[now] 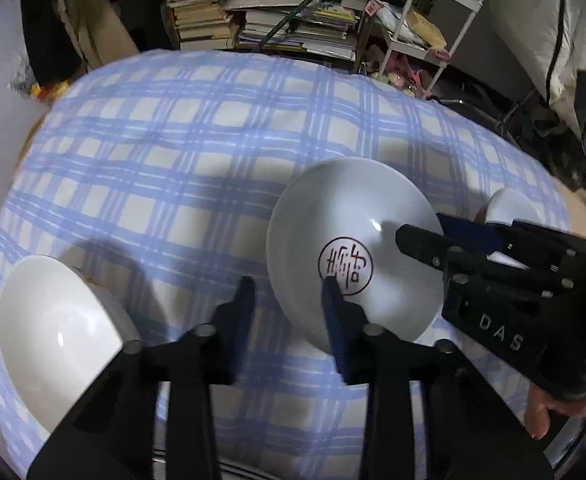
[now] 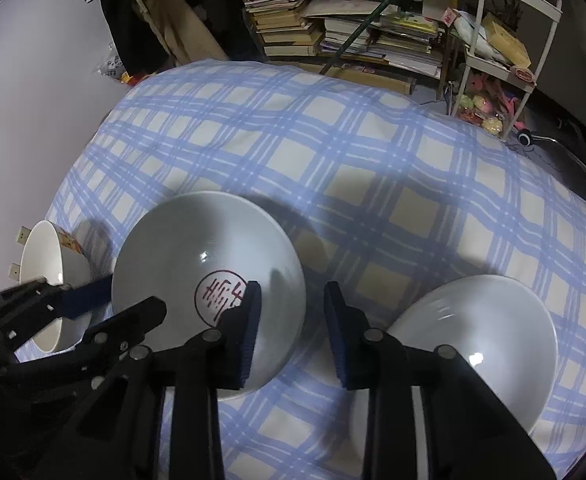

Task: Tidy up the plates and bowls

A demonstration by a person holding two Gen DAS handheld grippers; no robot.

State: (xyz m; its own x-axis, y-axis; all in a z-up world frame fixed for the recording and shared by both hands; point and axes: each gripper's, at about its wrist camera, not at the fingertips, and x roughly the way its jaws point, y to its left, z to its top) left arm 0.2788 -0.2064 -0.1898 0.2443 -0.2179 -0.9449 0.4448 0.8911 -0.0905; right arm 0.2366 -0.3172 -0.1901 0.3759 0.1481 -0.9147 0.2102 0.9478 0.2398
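Observation:
A grey-white plate with a red seal mark (image 1: 353, 256) (image 2: 209, 276) lies on the blue checked cloth. My left gripper (image 1: 289, 286) is open over its left rim, one finger above the plate, one beside it. My right gripper (image 2: 293, 292) is open over the plate's right rim; it shows from the side in the left wrist view (image 1: 425, 236). A white bowl (image 1: 53, 336) (image 2: 53, 280) with a patterned outside lies tilted to the left. A second white plate (image 2: 473, 344) lies to the right; its edge shows in the left wrist view (image 1: 511, 206).
The checked cloth (image 1: 197, 152) (image 2: 333, 152) covers a rounded table. Behind it stand a shelf of stacked books (image 1: 285, 12) (image 2: 353, 20) and a white wire cart (image 1: 425, 28) (image 2: 505, 40). A pale wall (image 2: 33, 100) is at the left.

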